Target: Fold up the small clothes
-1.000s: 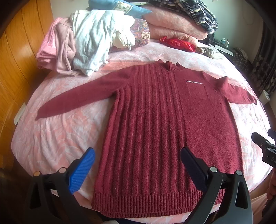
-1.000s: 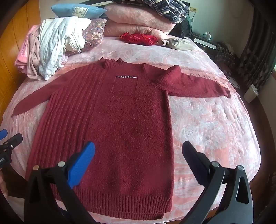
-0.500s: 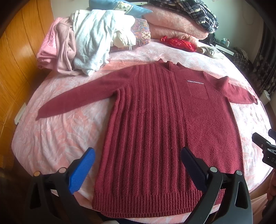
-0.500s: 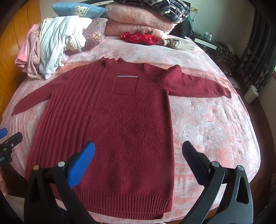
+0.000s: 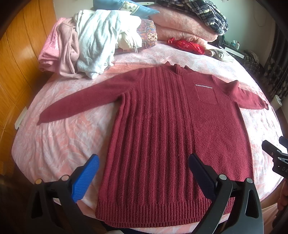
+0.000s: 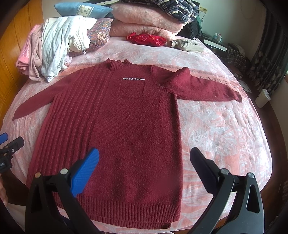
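A dark red knitted sweater lies flat, front up, on the pink bed, sleeves spread to both sides, hem nearest me; it also shows in the right wrist view. My left gripper is open and empty, hovering above the hem's left half. My right gripper is open and empty above the hem's right half. The right gripper's tip shows at the right edge of the left wrist view, and the left gripper's tip at the left edge of the right wrist view.
A pile of pale clothes lies at the back left of the bed. Folded pink blankets, a blue pillow, a red pouch and a beige cap lie behind the sweater. A wooden wall stands left.
Both grippers have shifted slightly; the sweater lies as before. Both stay open.
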Motion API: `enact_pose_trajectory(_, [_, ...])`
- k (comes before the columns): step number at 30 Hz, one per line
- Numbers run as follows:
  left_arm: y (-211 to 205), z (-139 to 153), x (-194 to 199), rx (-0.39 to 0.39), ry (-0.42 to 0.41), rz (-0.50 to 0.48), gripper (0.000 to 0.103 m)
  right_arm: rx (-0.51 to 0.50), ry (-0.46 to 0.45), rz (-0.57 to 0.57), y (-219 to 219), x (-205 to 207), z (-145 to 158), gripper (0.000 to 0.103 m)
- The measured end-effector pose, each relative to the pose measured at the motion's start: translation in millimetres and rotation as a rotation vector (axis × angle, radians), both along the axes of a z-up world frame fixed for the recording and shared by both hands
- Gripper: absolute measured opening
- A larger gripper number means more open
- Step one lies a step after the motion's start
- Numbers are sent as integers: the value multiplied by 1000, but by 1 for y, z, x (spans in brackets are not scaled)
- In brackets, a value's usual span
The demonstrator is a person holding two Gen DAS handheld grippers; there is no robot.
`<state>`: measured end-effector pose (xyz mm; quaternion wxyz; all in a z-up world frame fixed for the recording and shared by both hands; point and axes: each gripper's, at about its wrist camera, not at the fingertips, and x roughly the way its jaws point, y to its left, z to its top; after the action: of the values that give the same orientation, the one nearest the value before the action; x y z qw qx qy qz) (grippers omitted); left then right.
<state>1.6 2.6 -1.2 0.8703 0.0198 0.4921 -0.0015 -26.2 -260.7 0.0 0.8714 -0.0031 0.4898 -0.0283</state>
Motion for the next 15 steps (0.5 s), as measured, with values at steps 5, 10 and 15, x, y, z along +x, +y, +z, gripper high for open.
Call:
enact_pose_trajectory(5, [0, 0, 0, 1, 0, 1, 99, 0, 2, 3, 1, 0, -1, 100])
enact_pose_trajectory(10, [-1, 0, 0, 3, -2, 0, 99, 0, 0, 1, 2, 0, -1, 100])
enact_pose_trajectory(15, [0, 0, 0, 1, 0, 0, 99, 0, 2, 2, 1, 0, -1, 100])
